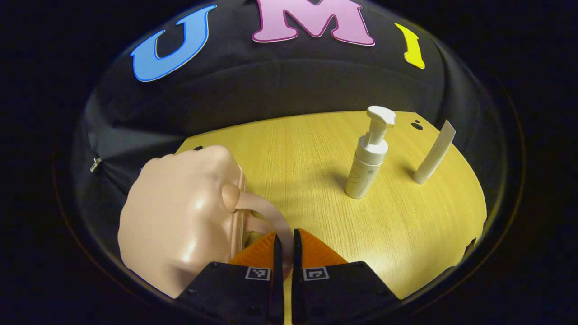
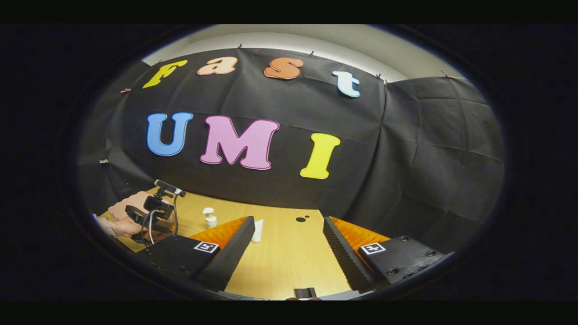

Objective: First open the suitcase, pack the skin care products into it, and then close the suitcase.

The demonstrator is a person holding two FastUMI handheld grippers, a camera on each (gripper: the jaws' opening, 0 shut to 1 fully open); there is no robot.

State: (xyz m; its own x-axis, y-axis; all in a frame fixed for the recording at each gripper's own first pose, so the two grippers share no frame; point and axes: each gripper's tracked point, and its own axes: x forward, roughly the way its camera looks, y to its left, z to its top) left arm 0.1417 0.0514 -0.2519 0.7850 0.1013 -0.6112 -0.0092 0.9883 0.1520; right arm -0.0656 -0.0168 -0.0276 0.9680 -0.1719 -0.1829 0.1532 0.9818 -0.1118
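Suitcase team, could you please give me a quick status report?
Left tool shut on the suitcase handle. Right tool open, empty. Pump bottle and tube upright on table, unpacked.

low near table (image 1: pixel 406 234), other higher (farther)

The suitcase (image 1: pixel 180 216) looks like smooth, glossy plastic (highlights run across its shell). Beside it, the table (image 1: pixel 406 225) has a matt wood-grain top with a soft sheen. Beyond the suitcase, the pump bottle (image 1: pixel 368 158) and tube (image 1: pixel 433 155) look like matt plastic. Behind the table hangs creased, matt cloth (image 1: pixel 293 85).
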